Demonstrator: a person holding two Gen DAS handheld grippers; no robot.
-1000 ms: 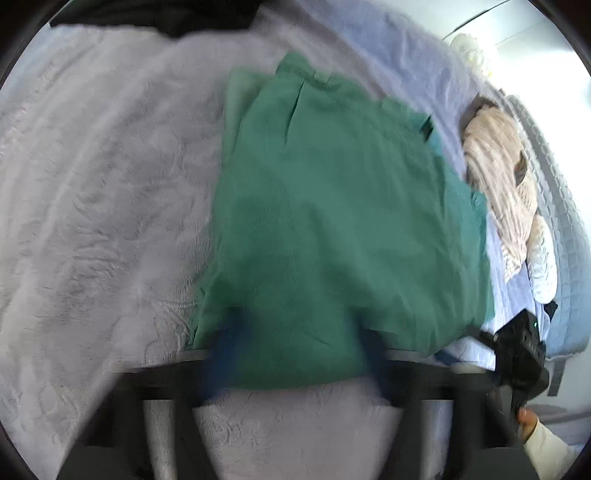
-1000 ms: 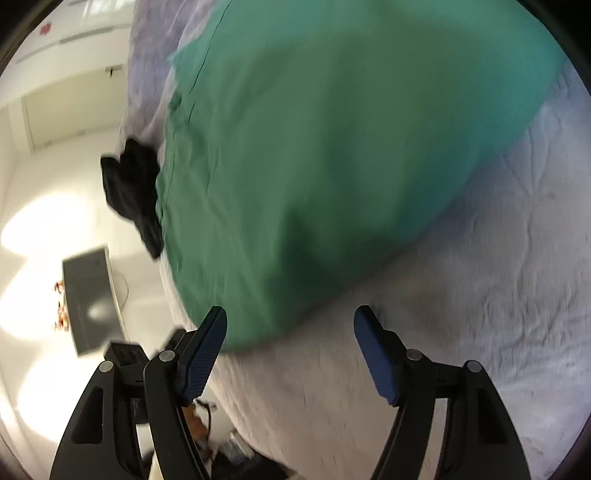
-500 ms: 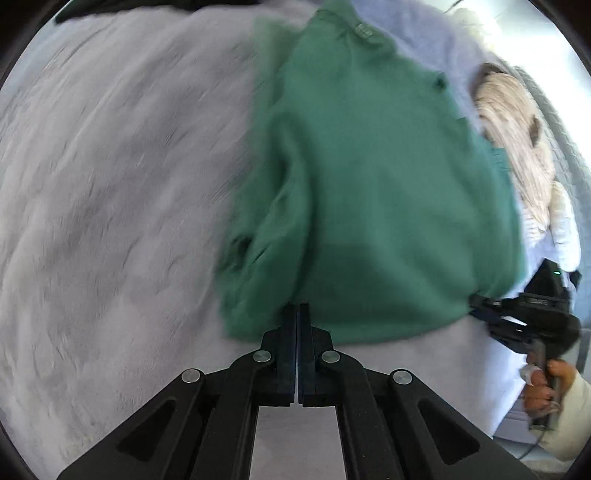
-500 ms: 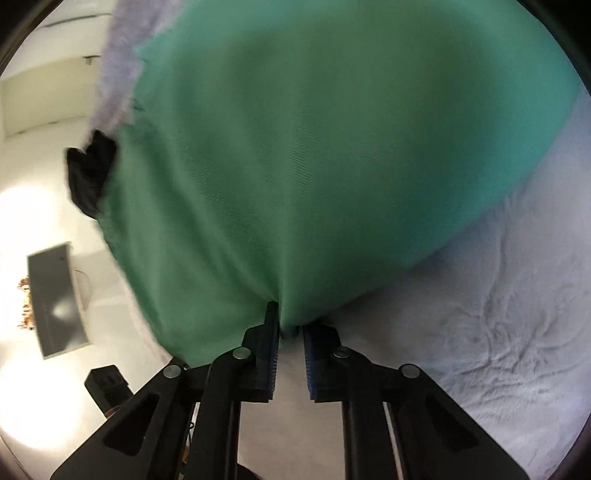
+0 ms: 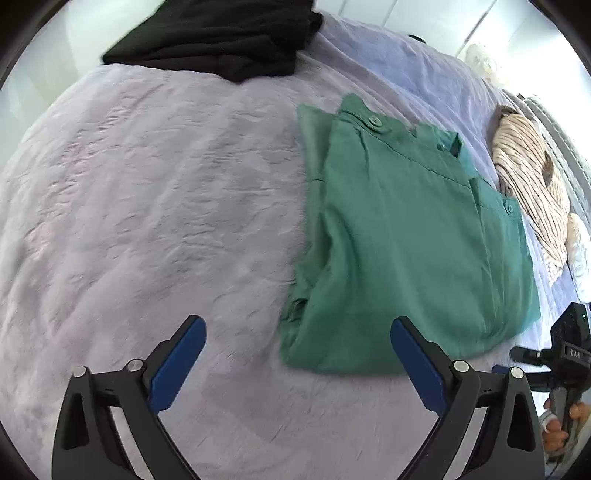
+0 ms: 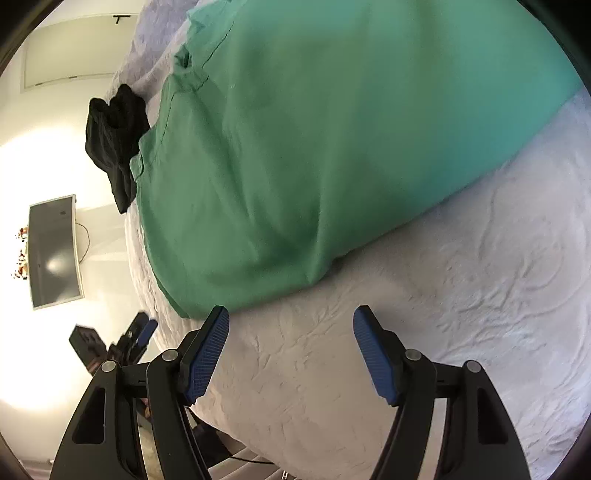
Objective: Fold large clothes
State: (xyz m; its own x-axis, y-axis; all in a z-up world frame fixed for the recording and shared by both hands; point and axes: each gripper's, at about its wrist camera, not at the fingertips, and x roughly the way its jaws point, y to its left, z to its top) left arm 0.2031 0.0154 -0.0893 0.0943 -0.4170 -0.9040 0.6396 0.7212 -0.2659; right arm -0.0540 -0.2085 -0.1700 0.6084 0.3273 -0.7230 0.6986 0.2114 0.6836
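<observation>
**Green garment folded on bed, both grippers released**

Green button-up garment point(image 5: 410, 236) lies folded on the pale textured bedspread point(image 5: 147, 206), its near edge just ahead of both tools. Left gripper point(image 5: 297, 341): jaws have just been opening, now wide apart, nothing between them. Right gripper point(image 6: 291, 334): jaws have just been opening, empty, cloth edge just beyond the left pad. Black garment point(image 5: 221, 33) lies at the far bed edge. Striped beige cloth point(image 5: 532, 177) lies beside the green one, apart.

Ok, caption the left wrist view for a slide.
Open left tongs above the blanket, beside the folded green garment.
</observation>
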